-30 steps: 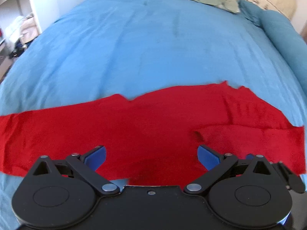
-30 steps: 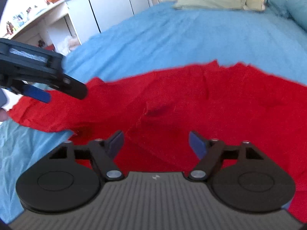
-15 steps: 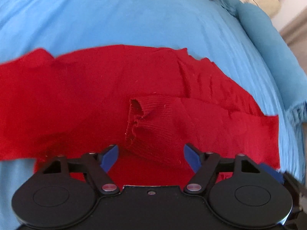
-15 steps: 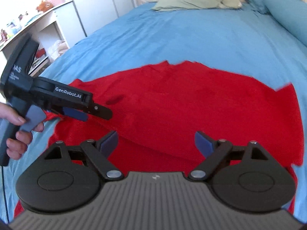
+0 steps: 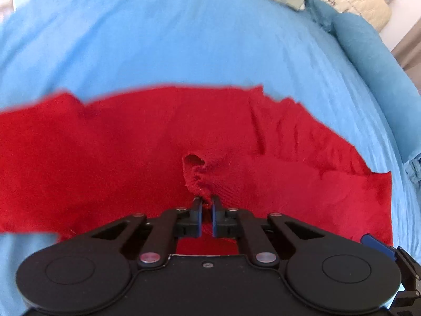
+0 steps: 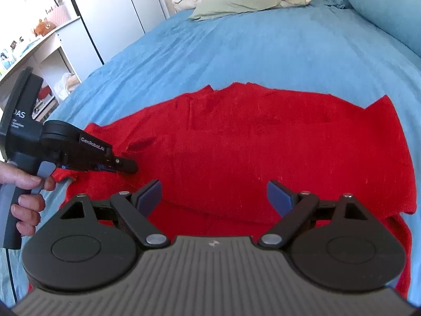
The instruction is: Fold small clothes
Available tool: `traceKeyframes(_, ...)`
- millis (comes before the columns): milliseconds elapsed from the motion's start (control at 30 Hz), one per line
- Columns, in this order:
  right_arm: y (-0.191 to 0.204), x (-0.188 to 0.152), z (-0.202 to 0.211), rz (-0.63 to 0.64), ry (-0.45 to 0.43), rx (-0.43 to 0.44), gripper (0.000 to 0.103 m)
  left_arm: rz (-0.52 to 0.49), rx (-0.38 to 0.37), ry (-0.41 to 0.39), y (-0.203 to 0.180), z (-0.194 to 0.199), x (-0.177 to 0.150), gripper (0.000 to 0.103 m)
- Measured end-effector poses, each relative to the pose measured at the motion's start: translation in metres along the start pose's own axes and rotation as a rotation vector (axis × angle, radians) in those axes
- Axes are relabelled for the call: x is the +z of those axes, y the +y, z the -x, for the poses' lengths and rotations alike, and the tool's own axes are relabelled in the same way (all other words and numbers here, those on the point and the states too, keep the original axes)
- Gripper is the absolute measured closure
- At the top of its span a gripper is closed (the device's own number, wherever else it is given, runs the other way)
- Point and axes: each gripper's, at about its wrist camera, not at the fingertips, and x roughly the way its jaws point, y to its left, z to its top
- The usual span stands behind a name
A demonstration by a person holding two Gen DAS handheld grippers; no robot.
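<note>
A red knit sweater lies spread flat on the blue bed; it also shows in the right wrist view. One sleeve is folded in across the body, its ribbed cuff bunched near the middle. My left gripper is shut on the lower edge of that cuff; it shows from the side in the right wrist view, low over the sweater's left part. My right gripper is open and empty, hovering above the sweater's near edge.
The blue bedspread stretches far beyond the sweater. A green pillow and a blue bolster lie at the head of the bed. White shelves and a wardrobe stand off the bed's left side.
My left gripper has moved in on the folded sleeve and closed on its cuff. My right gripper has stayed open and drawn back a little above the sweater.
</note>
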Motion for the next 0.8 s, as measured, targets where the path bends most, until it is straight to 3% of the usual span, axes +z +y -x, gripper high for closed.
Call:
traceKeyframes(167, 0.000, 0.005, 0.004, -0.007, -0.018, 0.001, 0.000, -0.056, 0.080, -0.093, 0.006, 0.027, 0.009, 0.096)
traceKeyframes(400, -0.004, 0.002, 0.000, -0.042, -0.001, 0.006, 0.000, -0.044, 0.155, -0.087, 0.036, 0.013, -0.002, 0.096)
traceKeyframes(633, -0.017, 0.001, -0.004, -0.072, 0.003, -0.043, 0.000, -0.050, 0.207, -0.135, 0.043, 0.018, -0.014, 0.092)
traceKeyframes(667, -0.020, 0.001, -0.003, -0.073, 0.003, -0.055, 0.000, -0.061, 0.221, -0.140, 0.039, 0.019, -0.014, 0.086)
traceKeyframes(700, -0.023, 0.002, -0.002, -0.074, 0.000, -0.065, 0.000, -0.074, 0.235, -0.147, 0.035, 0.022, -0.014, 0.066)
traceKeyframes(733, -0.027, 0.003, -0.002, -0.075, -0.003, -0.079, 0.000, -0.090, 0.238, -0.164, 0.032, 0.029, -0.014, 0.038)
traceKeyframes(800, -0.035, 0.004, -0.001, -0.079, -0.015, -0.105, 0.000, -0.118, 0.207, -0.210, 0.025, 0.040, -0.016, 0.019)
